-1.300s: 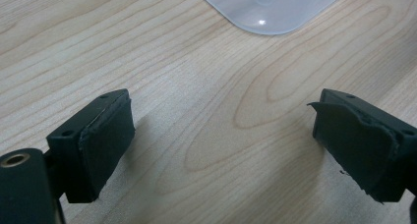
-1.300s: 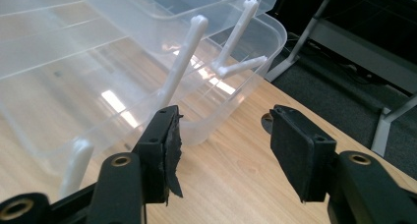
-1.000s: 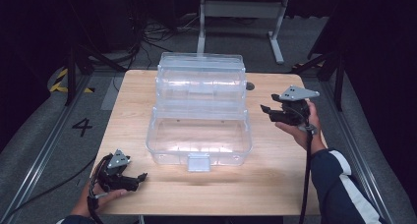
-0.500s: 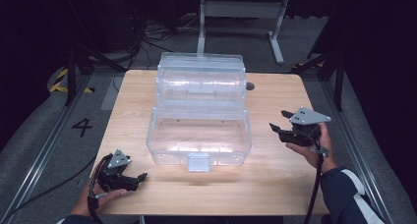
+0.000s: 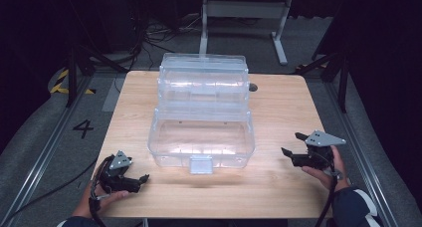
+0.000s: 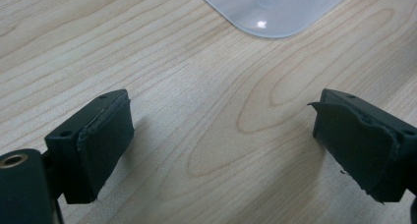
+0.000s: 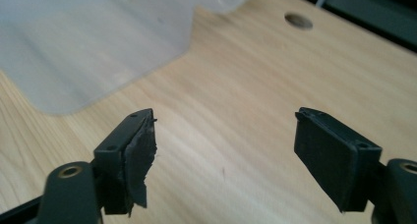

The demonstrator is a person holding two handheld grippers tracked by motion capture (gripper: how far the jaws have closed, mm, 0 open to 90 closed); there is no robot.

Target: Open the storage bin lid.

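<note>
A clear plastic box [image 5: 201, 132] with its lid open sits in the middle of the wooden table [image 5: 283, 112]; a latch tab [image 5: 200, 164] juts from its front wall. My left gripper [image 5: 140, 179] rests on the table at the front left, open, with nothing between its jaws. In the left gripper view its gripper [image 6: 223, 135] points at bare wood, with a corner of the box [image 6: 275, 10] beyond. My right gripper [image 5: 293, 146] is held at the front right, open and empty. In the right gripper view the gripper [image 7: 226, 145] faces the box [image 7: 88, 47] across bare wood.
A round cable hole [image 5: 253, 87] lies in the table behind the box [image 7: 298, 21]. A metal stand [image 5: 244, 10] and cables sit on the dark floor beyond the far edge. A floor marking "4" [image 5: 83, 128] lies left of the table.
My right gripper has moved back from beside the box toward the front right of the table. The left gripper has stayed in place.
</note>
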